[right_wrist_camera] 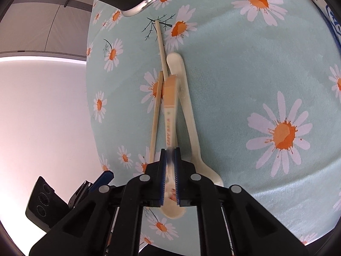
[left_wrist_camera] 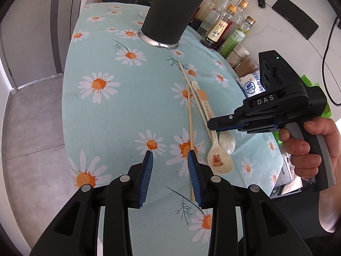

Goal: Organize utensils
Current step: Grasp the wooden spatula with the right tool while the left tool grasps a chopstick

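Here your right gripper [right_wrist_camera: 170, 149] has its jaws clamped on the cream ceramic spoon with the orange-tipped handle [right_wrist_camera: 170, 115], mid-bench beside the wooden chopsticks [left_wrist_camera: 190, 115]. Your left gripper [left_wrist_camera: 170, 155] hovers, jaws apart, near the bench's front edge.

2 cream spoons [left_wrist_camera: 220, 162] and 2 wooden chopsticks [left_wrist_camera: 190, 128] lie bunched, seemingly touching, near the upright black holder [left_wrist_camera: 170, 15].
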`<state>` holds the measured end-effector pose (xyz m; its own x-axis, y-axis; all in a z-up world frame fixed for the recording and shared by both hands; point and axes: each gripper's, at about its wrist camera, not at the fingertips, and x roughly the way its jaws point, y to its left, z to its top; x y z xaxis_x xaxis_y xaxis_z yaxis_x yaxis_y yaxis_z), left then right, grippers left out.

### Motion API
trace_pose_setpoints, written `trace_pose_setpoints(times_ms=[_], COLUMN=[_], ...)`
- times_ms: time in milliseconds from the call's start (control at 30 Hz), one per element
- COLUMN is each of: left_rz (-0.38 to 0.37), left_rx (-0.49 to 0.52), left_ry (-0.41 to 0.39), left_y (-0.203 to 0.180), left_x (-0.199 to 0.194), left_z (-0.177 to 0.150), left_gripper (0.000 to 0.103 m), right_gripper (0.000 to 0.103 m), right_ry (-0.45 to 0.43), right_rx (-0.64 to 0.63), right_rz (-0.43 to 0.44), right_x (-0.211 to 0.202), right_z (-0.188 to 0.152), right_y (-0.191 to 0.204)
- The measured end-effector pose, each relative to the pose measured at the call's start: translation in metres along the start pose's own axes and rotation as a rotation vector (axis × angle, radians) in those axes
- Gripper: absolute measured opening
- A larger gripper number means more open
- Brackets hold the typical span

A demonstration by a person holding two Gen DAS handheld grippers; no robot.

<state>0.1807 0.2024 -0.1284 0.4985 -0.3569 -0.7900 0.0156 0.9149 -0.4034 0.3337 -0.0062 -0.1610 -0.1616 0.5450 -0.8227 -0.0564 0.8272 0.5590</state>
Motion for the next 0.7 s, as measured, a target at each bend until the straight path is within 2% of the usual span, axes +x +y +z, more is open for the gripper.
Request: trace_pose_setpoints(times_ms=[467,700], left_rz=[0.028,0.078], left_rx=[0.056,0.122], left_ry=[0.048,0.124], left_y=[-0.015,-0.037], left_x=[0.016,0.039], left_z=[0.020,0.034], left_gripper=[0.033,0.033], right_gripper=[0.008,0.008], right_ry=[-0.020,-0.096], right_rx=[-0.003,-0.100], right_rz=[0.052,0.000], right_x=[-0.025,-0.061], right_z=[-0.003,-0.011], right_y=[0.000,0.006])
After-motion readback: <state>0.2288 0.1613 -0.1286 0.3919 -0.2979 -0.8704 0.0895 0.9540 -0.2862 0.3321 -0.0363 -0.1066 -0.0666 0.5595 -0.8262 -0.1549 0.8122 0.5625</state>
